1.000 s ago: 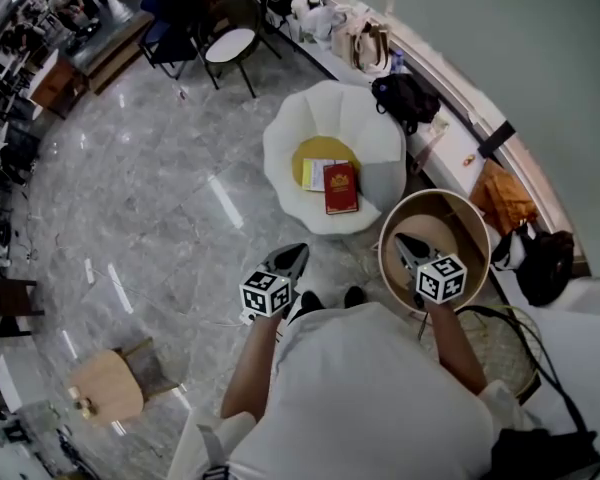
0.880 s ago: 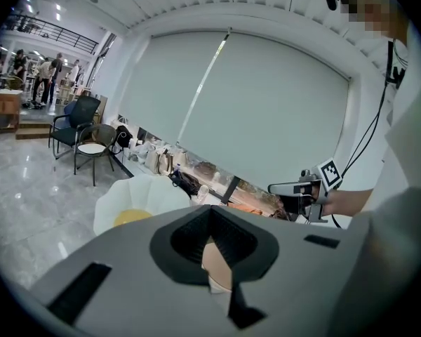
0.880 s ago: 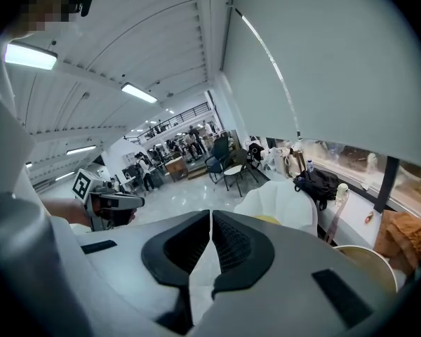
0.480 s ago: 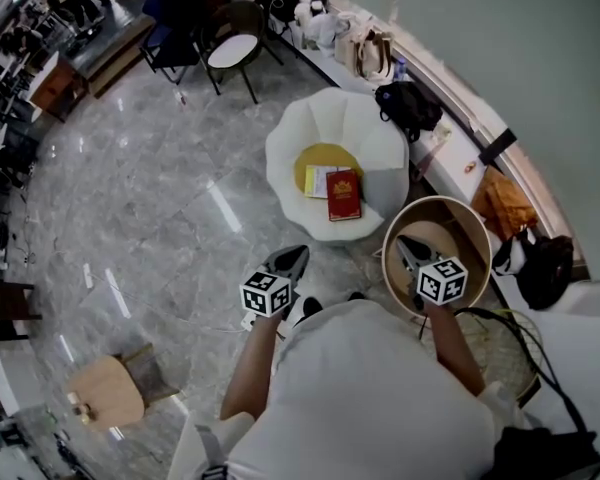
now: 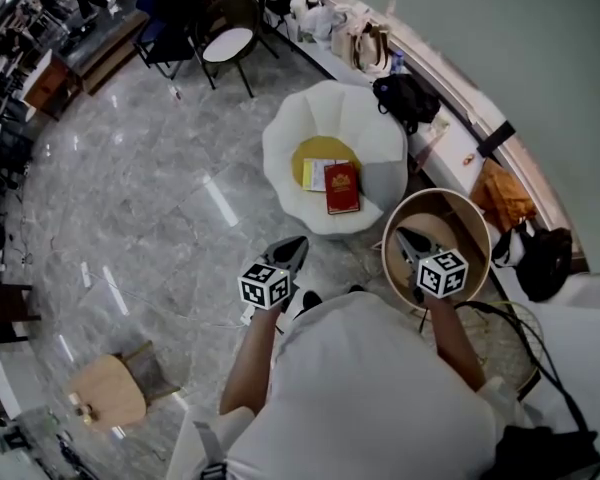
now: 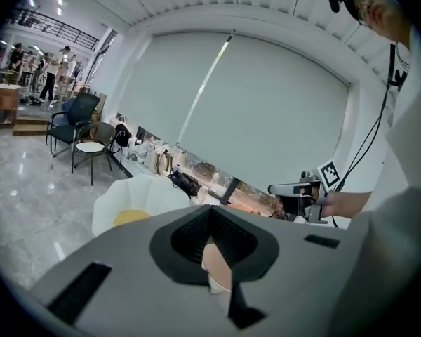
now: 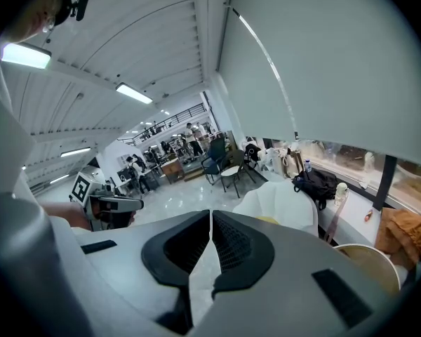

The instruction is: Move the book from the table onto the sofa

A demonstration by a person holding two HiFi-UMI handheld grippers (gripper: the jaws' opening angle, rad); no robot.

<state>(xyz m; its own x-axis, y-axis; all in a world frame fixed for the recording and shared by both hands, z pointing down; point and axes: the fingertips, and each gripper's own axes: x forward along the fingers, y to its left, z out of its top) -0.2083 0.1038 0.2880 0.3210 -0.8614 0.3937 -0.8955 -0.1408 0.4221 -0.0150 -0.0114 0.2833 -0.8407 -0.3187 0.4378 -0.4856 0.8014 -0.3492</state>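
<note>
The book [image 5: 341, 188] already lies on the sofa [image 5: 310, 118], toward the seat's front edge, overlapping a pale sheet [image 5: 314, 174] on the yellow cushion [image 5: 318, 152], and the round table [image 5: 472, 220] shows nothing on its bare top, so the move looks done with little left but to back off. The left gripper [image 5: 292, 251] and right gripper [image 5: 407, 243] hang well short of the sofa, each with jaws pressed together on nothing. Around them spreads a glossy grey marble floor [image 5: 140, 198], with bags [image 5: 405, 96] along the curved wall ledge.

floor [image 5: 150, 198]: glossy marble-look stone | book [image 5: 341, 187]: red glossy cover | round table [image 5: 468, 230]: smooth wood rim
</note>
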